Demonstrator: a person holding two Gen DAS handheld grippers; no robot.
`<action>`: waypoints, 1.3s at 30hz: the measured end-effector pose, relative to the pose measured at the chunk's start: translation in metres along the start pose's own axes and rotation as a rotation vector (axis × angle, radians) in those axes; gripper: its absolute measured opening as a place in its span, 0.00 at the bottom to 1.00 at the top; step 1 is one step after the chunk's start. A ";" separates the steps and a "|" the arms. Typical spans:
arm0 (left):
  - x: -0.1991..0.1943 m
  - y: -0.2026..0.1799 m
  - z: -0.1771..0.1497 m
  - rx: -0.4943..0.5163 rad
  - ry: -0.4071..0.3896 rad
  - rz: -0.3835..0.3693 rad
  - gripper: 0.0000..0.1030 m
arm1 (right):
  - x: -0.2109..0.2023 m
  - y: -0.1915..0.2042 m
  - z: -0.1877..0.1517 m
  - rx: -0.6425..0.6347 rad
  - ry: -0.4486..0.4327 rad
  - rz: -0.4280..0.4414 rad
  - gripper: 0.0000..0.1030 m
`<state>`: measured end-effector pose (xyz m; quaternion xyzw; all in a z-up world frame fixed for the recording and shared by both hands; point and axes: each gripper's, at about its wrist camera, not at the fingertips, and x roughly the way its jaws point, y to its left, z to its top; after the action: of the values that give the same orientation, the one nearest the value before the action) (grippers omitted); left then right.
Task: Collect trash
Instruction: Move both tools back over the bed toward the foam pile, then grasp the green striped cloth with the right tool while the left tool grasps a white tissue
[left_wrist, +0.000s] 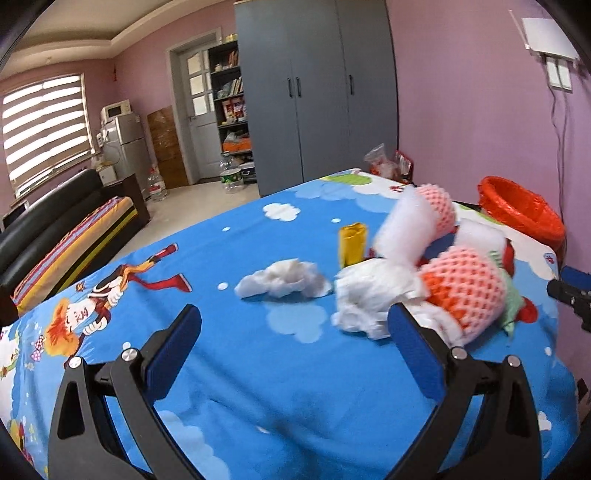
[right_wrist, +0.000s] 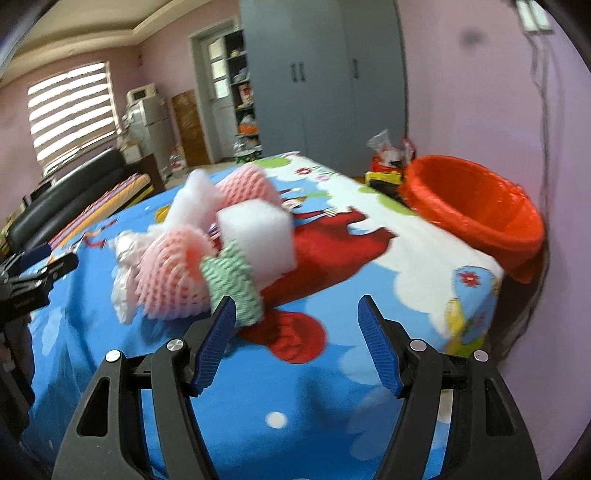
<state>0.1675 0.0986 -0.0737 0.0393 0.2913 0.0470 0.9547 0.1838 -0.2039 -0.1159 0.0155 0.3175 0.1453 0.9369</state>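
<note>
1. The left tool (left_wrist: 293, 328) hovers low over the tabletop covered in a blue cartoon-print cloth (left_wrist: 229, 258), its blue-padded fingers spread wide apart, gripping nothing.
2. Its right finger sits just beside a crumpled white paper wad (left_wrist: 369, 295); a smaller crumpled white tissue (left_wrist: 284, 282) lies ahead between the fingers.
3. The right tool (right_wrist: 295, 321) is also parted and empty, angled down at the tabletop.
4. Its left finger is close to a green-and-white foam net (right_wrist: 232, 280) at the edge of the pile with pink foam fruit nets (right_wrist: 173, 266) and a white foam block (right_wrist: 258, 240).
5. A red-lined round bin (right_wrist: 476, 206) stands at the far right edge.
</note>
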 end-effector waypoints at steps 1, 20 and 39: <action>0.003 0.004 0.000 -0.004 0.004 0.003 0.95 | 0.003 0.003 0.000 -0.007 0.004 0.006 0.63; 0.088 0.024 0.022 0.006 0.098 -0.001 0.95 | 0.056 0.022 -0.005 -0.029 0.096 0.086 0.42; 0.141 0.012 0.027 0.086 0.243 -0.096 0.39 | 0.053 0.018 -0.001 -0.018 0.072 0.121 0.30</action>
<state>0.2983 0.1255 -0.1276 0.0602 0.4082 -0.0067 0.9109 0.2186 -0.1722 -0.1459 0.0211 0.3482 0.2051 0.9145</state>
